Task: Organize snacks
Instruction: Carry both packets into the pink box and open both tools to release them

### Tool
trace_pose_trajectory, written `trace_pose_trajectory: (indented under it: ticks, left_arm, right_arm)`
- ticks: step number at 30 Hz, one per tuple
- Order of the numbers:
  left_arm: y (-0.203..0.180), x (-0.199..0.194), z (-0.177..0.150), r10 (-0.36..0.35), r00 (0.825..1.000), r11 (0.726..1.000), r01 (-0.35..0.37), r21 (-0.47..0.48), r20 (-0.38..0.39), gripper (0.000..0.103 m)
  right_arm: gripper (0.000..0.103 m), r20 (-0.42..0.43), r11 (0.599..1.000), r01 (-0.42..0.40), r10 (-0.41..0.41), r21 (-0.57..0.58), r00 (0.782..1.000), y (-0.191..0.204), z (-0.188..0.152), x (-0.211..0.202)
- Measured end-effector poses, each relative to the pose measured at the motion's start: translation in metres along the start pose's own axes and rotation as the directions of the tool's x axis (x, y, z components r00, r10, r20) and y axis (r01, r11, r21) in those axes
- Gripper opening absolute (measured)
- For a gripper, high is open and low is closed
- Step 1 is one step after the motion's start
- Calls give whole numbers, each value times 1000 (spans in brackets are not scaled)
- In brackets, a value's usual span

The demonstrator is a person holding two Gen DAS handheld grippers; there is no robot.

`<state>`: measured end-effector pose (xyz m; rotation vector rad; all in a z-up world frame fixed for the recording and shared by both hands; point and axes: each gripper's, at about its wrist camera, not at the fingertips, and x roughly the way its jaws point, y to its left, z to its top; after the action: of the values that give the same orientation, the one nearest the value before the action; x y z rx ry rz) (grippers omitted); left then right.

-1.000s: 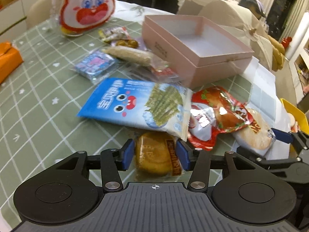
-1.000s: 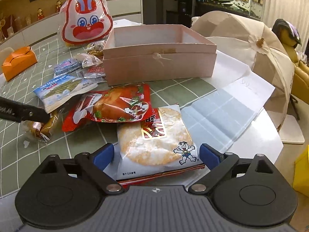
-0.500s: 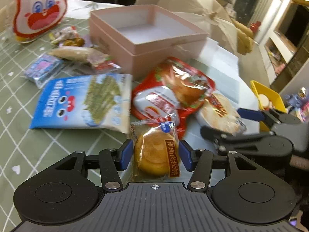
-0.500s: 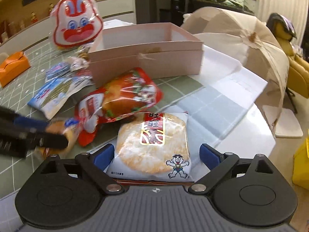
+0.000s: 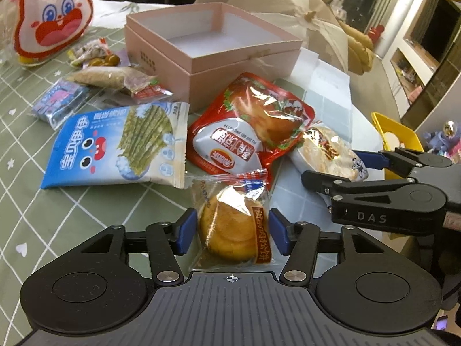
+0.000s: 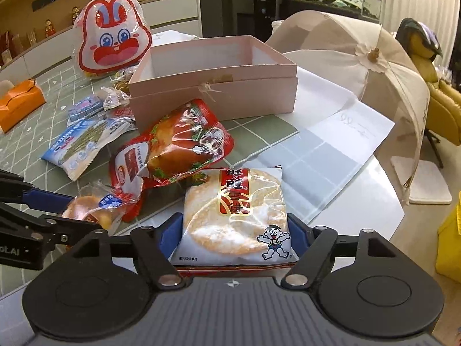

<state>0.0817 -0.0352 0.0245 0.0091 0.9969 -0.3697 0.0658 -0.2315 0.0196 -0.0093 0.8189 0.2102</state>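
Left claw (image 5: 232, 232) pinches the wrapped round cake (image 5: 230, 230); right claw (image 6: 234, 235) grips the rice-cracker pack (image 6: 236, 216), both short of the empty pink box (image 5: 213, 49). Slick wrappers may slip in carry. Claws close together could collide at the box.

Warm, even indoor light fills both views, with soft shadows. Glare streaks the red snack pouch (image 5: 253, 118) and the rice cracker packet (image 6: 234, 216). Fisheye curvature bends the edges; the far background is slightly soft, the foreground sharp.
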Motion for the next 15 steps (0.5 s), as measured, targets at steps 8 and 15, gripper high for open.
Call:
trace_pose_trajectory:
  ticks: [8,15]
  left_arm:
    - [-10,-30,-3,-40,997,999,41,-4,72,56]
    - [1,-92,95,-54,935,998,62,-11,350,56]
  right_arm:
    - [75,61,998,-55,53,42,997,-14,14,-34]
    - [75,288,995,-96,82,35,954,-44,123,-90]
